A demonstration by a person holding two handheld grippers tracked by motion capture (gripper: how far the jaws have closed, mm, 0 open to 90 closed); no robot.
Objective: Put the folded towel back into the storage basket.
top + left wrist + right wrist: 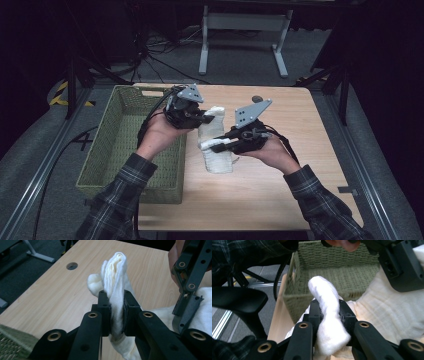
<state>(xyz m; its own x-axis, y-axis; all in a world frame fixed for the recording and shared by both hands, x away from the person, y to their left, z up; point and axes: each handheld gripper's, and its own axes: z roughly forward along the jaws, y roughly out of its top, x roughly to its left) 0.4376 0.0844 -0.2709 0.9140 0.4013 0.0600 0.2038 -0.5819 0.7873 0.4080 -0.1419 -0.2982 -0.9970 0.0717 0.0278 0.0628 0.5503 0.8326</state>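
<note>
Left gripper clamps white towel's top edge, just right of the green basket; right gripper pinches a lower fold. Towel lifted off table, grasp done; likely still to go into basket.

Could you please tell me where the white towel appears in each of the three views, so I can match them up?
High view: the white towel hangs mid-frame between both grippers, over the table.
Left gripper view: centre, bunched upright between the black jaws.
Right gripper view: centre between the jaws, spreading to the right.
Shared landmark: the green woven basket.
</note>
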